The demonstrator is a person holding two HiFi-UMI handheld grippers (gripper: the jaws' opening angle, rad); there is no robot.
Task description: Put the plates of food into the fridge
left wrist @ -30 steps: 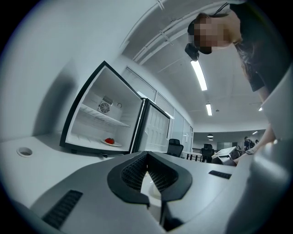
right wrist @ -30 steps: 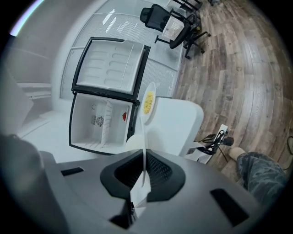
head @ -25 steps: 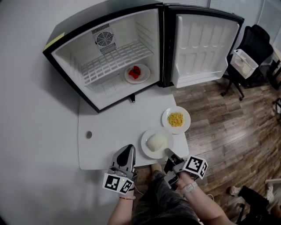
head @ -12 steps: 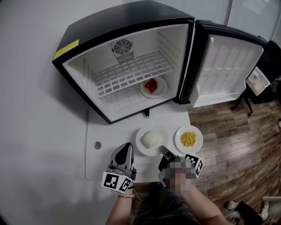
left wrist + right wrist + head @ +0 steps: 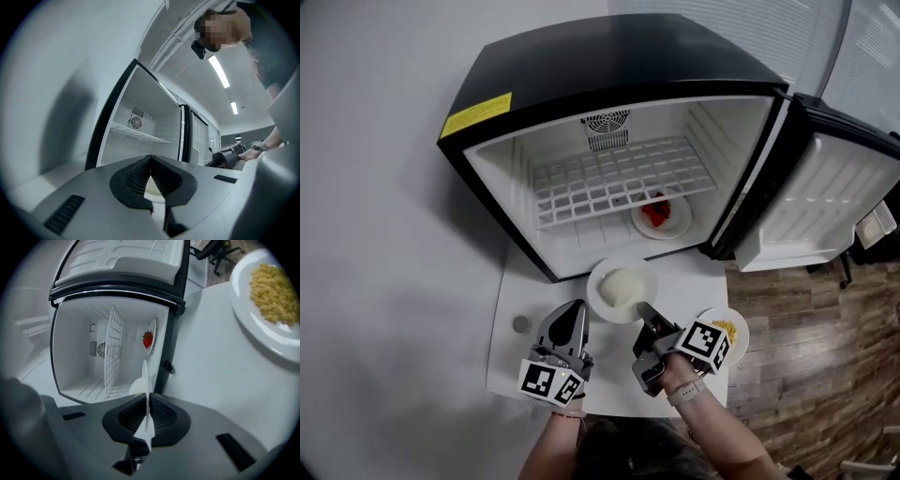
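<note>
My right gripper (image 5: 643,312) is shut on the near rim of a white plate (image 5: 622,288) with a white mound of food, held just in front of the open fridge (image 5: 609,84). The right gripper view shows that plate edge-on (image 5: 146,380) between the pads. A plate of yellow corn (image 5: 727,330) lies on the white table (image 5: 609,384), right of my right hand. A plate with red food (image 5: 661,216) sits on the fridge floor at the right. My left gripper (image 5: 573,309) hovers left of the held plate, jaws together, holding nothing.
The fridge door (image 5: 825,206) stands open to the right. A white wire shelf (image 5: 619,178) spans the fridge's back half, with bare floor left of the red-food plate. A small round hole (image 5: 521,323) marks the table's left side. Wood floor lies to the right.
Both grippers moved toward the fridge. The right one carried the white-food plate from beside the corn plate up to the fridge's opening. The corn plate stayed on the table.
</note>
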